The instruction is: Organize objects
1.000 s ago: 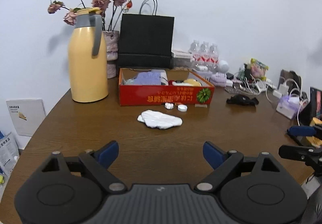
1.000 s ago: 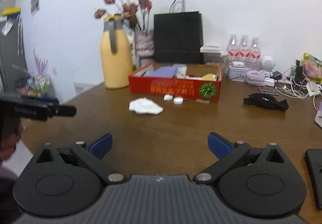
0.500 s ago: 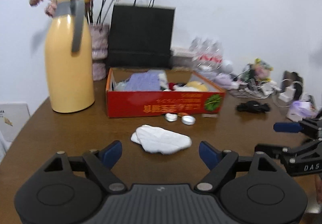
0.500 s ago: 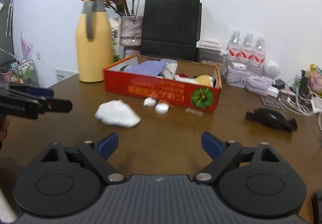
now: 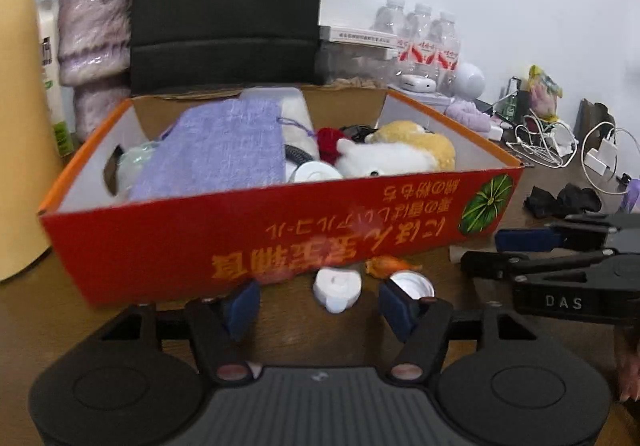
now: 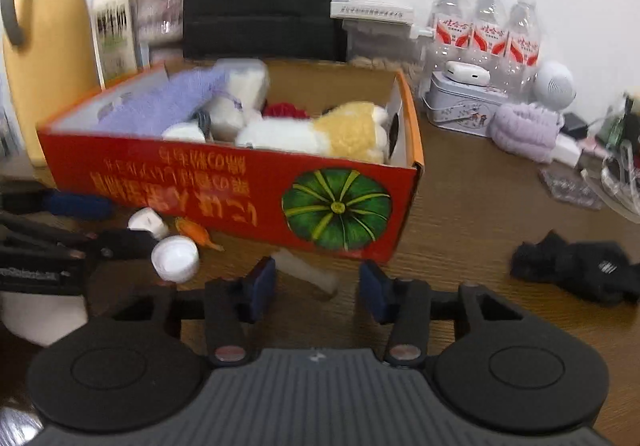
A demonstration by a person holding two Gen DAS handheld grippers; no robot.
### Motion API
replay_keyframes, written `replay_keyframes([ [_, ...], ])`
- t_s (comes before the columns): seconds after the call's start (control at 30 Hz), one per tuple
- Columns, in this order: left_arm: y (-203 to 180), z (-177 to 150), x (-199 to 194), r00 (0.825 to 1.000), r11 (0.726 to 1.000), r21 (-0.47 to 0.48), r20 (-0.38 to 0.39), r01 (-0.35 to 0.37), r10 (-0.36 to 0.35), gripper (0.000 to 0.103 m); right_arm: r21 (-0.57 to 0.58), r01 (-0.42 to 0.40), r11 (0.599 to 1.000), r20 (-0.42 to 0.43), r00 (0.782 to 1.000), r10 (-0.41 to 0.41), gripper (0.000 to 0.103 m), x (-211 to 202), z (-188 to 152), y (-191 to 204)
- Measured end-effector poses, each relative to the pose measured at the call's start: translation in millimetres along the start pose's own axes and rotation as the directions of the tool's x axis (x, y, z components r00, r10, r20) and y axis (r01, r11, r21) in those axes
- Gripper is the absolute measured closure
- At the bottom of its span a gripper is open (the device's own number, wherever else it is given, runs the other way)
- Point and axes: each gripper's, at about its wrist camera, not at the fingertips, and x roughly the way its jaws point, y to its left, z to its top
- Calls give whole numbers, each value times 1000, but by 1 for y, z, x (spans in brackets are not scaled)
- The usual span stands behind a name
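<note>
Loose items lying on the wooden table (image 5: 80, 306) in front of the red cardboard box (image 5: 280, 234) are being approached by two handheld grippers at once. Coming in low, the left gripper (image 5: 320, 306) is closing its jaws around a small white disc-shaped piece (image 5: 337, 288), which sits between the blue pads (image 5: 244, 304) but is not yet pinched; a white bottle cap (image 5: 412, 283) lies just beside the right pad, and a small orange scrap (image 5: 390, 266) rests against the box's foot. Alongside it, the right gripper (image 6: 316, 286) is closing too, its jaws narrowing on a pale translucent block (image 6: 308, 272) at the base of the box below the green pumpkin print; the pads appear not to be pressing on it yet. The box is already holding a lilac woven pouch (image 5: 216, 149), a white-and-yellow plush toy (image 5: 396, 153) and other small things. Judging by the layout, the step in hand is the pick-up of stray objects for deposit in the box. The next move is calling for each pair of jaws to finish closing squarely on its piece without nudging the cap or the box wall, then for a lift clear of the front rim before release inside. A black cloth item (image 6: 576, 270) lies well apart to the right, untouched.
</note>
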Motion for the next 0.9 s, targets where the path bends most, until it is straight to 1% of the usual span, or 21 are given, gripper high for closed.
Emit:
replay_keyframes([
  [0.03, -3, 1, 2, 1000, 1000, 9, -1, 7, -7, 41, 5, -6, 1000, -1, 1000, 6, 71, -1, 0, 0],
  [0.07, -6, 1, 3, 1000, 1000, 23, -1, 6, -6, 46, -4, -2, 1000, 1, 1000, 2, 80, -1, 0, 1],
  [0.1, -9, 1, 3, 1000, 999, 33, 1, -3, 3, 64, -6, 0, 1000, 5, 1000, 0, 86, -3, -1, 3],
  [0.13, -11, 1, 1, 1000, 999, 41, 2, -9, 9, 79, -12, 12, 1000, 6, 1000, -12, 87, -4, -2, 6],
  [0.23, -11, -2, -2, 1000, 999, 39, 6, -5, 5, 79, -33, 30, 999, 7, 1000, -30, 93, -6, -2, 9],
  [0.3, -12, -2, -3, 1000, 999, 42, 7, -20, 19, 79, -42, 38, 998, 7, 999, -37, 96, -9, -4, 11],
  [0.4, -13, -1, -11, 998, 998, 44, 32, -48, 47, 79, -40, 38, 998, 13, 999, -38, 97, -13, -6, 10],
  [0.47, -17, 1, -29, 995, 996, 44, 64, -73, 70, 79, -56, 62, 997, 25, 998, -61, 97, -18, -9, 13],
  [0.5, -21, 1, -48, 991, 995, 38, 100, -95, 91, 79, -70, 92, 993, 36, 995, -90, 97, -23, -10, 17],
  [0.53, -25, -1, -65, 986, 994, 27, 132, -106, 102, 79, -86, 135, 987, 54, 990, -131, 98, -31, -13, 21],
  [0.57, -28, -5, -86, 981, 994, 3, 161, -110, 108, 79, -84, 159, 984, 80, 985, -152, 98, -43, -17, 24],
  [0.6, -30, -11, -109, 978, 995, -28, 183, -100, 104, 79, -61, 154, 986, 103, 984, -147, 98, -58, -21, 25],
  [0.67, -33, -26, -145, 975, 996, -59, 211, -64, 75, 79, -2, 110, 994, 128, 986, -109, 98, -88, -33, 26],
  [0.7, -36, -36, -160, 972, 997, -45, 225, -59, 67, 79, 23, 82, 996, 140, 986, -84, 98, -105, -40, 28],
  [0.73, -40, -47, -175, 969, 997, -17, 237, -75, 77, 79, 42, 61, 997, 150, 986, -66, 98, -121, -47, 30],
  [0.77, -44, -60, -188, 966, 994, 12, 236, -107, 101, 79, 60, 46, 997, 161, 985, -55, 98, -136, -54, 32],
  [0.83, -48, -78, -204, 969, 989, 29, 204, -146, 137, 79, 110, -2, 994, 180, 983, -18, 98, -169, -69, 35],
  [0.9, -46, -95, -219, 980, 992, -3, 156, -128, 127, 79, 137, -47, 990, 193, 981, 20, 98, -196, -82, 39],
])
